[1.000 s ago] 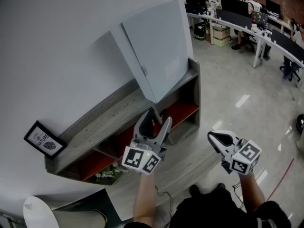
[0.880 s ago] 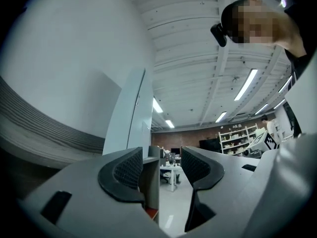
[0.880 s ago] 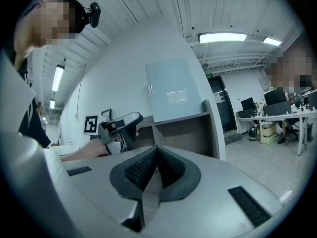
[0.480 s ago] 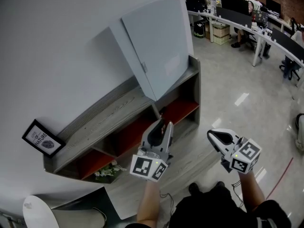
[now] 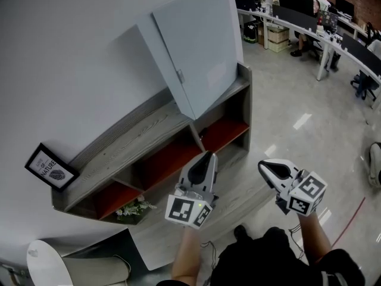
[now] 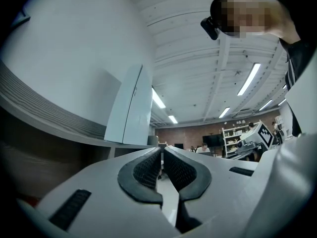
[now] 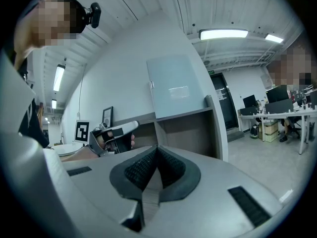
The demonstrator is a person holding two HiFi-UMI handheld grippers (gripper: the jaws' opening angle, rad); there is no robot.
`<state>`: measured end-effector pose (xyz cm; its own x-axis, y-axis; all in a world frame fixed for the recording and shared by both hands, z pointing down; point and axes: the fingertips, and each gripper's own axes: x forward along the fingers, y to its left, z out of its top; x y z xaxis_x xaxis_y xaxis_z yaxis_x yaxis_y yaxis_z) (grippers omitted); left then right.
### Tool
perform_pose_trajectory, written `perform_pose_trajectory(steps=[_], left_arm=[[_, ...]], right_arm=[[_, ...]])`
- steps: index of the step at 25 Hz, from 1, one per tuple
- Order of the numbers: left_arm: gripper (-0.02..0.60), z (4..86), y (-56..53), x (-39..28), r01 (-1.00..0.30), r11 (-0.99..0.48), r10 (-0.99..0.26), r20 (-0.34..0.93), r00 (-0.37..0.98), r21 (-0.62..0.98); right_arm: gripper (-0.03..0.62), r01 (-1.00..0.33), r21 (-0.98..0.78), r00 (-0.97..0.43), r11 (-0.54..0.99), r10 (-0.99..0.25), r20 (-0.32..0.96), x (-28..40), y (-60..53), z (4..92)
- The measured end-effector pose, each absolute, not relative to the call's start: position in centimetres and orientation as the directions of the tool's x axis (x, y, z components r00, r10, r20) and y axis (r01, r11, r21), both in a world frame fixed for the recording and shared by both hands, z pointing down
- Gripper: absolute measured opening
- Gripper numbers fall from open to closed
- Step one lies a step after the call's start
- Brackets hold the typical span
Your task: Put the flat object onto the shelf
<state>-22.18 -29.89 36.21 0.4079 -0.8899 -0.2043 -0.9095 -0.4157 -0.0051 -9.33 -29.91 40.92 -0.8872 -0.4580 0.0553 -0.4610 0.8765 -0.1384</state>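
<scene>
The flat object, a pale blue-grey panel (image 5: 196, 46), stands on edge on top of the grey wooden shelf unit (image 5: 137, 145) and leans back against the white wall. Both gripper views show it too, as panel (image 6: 130, 108) and panel (image 7: 173, 90). My left gripper (image 5: 206, 158) hovers in front of the shelf, below the panel and clear of it. Its jaws have closed, with nothing between the pads (image 6: 148, 170). My right gripper (image 5: 265, 168) hangs to the right over the floor, shut and empty, as gripper (image 7: 157, 148) also shows.
A framed picture (image 5: 49, 167) stands at the shelf's left end. White flowers (image 5: 134, 208) sit in a red-lined lower compartment. A white round seat (image 5: 44, 264) is at the bottom left. Office desks with monitors (image 5: 309, 19) fill the far right, across polished floor (image 5: 297, 118).
My left gripper, open at the panel's lower edge a second ago, has drawn back from the shelf toward me and shut. The panel stays leaning on the shelf. The right gripper has barely moved.
</scene>
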Motion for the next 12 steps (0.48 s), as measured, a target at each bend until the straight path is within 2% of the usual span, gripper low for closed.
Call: perform_pose_trajectory(steps=[12], left_arm=[[0.014, 38.5, -26.6, -19.0, -0.938, -0.344, -0.931, -0.144, 0.336, 0.033]], right_arm=[[0.012, -0.402, -0.133, -0.916, 0.906, -0.4, 0.042, -6.4, -28.7, 40.3]])
